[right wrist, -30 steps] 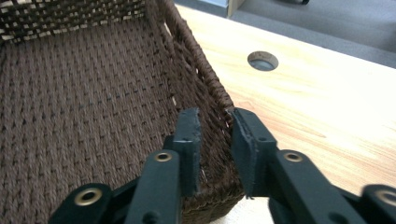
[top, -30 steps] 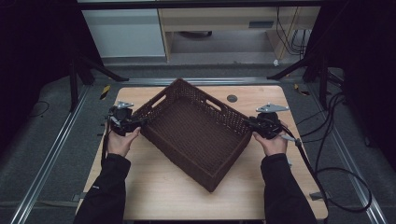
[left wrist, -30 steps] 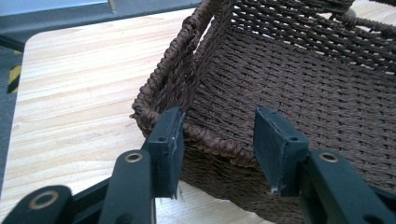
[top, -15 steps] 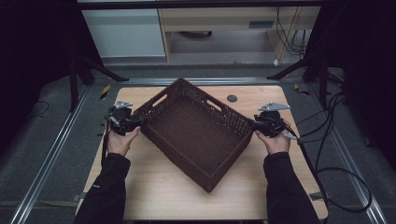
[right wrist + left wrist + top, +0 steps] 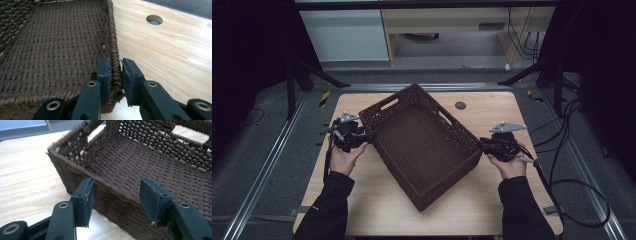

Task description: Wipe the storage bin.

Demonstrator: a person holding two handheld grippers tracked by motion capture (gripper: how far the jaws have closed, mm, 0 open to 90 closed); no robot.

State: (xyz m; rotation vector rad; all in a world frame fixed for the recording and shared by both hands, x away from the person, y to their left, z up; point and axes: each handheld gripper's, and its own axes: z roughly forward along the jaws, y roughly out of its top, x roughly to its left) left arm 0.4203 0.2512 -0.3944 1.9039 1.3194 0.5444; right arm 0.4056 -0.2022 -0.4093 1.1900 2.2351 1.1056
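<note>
Wicker basket (image 5: 422, 145) sits on the table (image 5: 492, 107), right tongs (image 5: 115, 75) pinching its rim while left tongs (image 5: 116, 195), just opened, straddle its wall.

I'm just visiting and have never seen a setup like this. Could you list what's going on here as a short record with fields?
Surface: wooden table
Main thing: dark brown woven basket, empty, set at an angle on the table
Left gripper: jaws wide apart and just opened further, the basket's wall between them, pads not pressing on it
Right gripper: jaws just closed further, pinching the basket's rim at a corner
Other: round hole in the table beyond the basket
</note>
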